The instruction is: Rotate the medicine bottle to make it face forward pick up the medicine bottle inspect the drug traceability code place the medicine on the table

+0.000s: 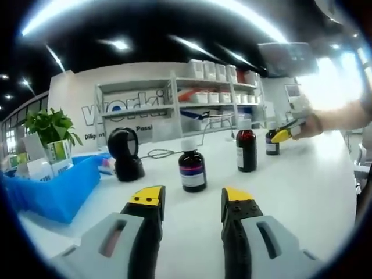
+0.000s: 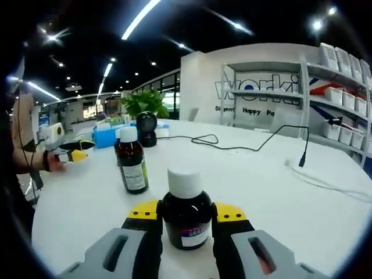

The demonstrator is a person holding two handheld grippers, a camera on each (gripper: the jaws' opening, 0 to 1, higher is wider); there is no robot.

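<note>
Standing on the white table (image 2: pixel 302 203): three dark medicine bottles with white caps. Nearest medicine bottle (image 2: pixel 186 209), right gripper view, sits upright between the jaws of the right hand-held gripper (image 2: pixel 186 214), both yellow-tipped jaws closed against its sides. Second bottle (image 2: pixel 131 160) stands upright farther off to the left. Left hand-held gripper (image 1: pixel 190 200), left gripper view: jaws parted, holding nothing, short of a third bottle (image 1: pixel 192 165). Other items: black scanner stand (image 1: pixel 128 154) and blue tray (image 1: pixel 55 189) at far left; potted plant (image 1: pixel 52 131) beyond; black cable (image 2: pixel 244 142) trailing across the table.
</note>
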